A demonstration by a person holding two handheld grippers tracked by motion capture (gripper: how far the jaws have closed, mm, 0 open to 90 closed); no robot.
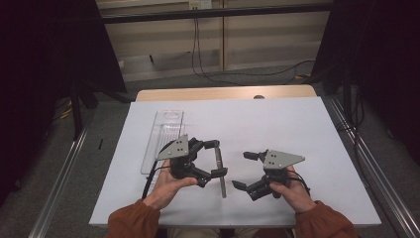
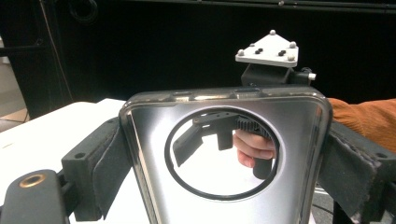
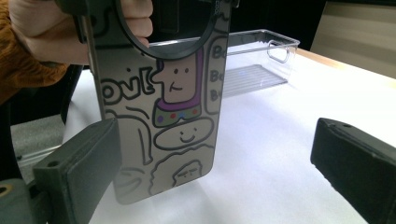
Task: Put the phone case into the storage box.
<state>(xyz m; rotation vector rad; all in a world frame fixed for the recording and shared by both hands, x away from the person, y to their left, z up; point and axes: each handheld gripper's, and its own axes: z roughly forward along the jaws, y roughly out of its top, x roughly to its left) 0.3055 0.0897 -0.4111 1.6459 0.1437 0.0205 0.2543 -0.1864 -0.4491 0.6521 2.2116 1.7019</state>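
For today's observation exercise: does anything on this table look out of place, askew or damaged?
Nothing looks damaged or spilled. The phone case stands on edge on the white table instead of lying flat, because the left claw clamps its sides. The right claw is open beside it, and the clear tray lies flat.

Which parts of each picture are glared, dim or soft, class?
High view: even light on the white table, dark curtains at both sides, the phone case seen edge-on and small. Left gripper view: glare runs along the case's shiny top rim against a black background. Right gripper view: the near pads are soft, the case's cartoon drawings sharp, the clear tray glints.
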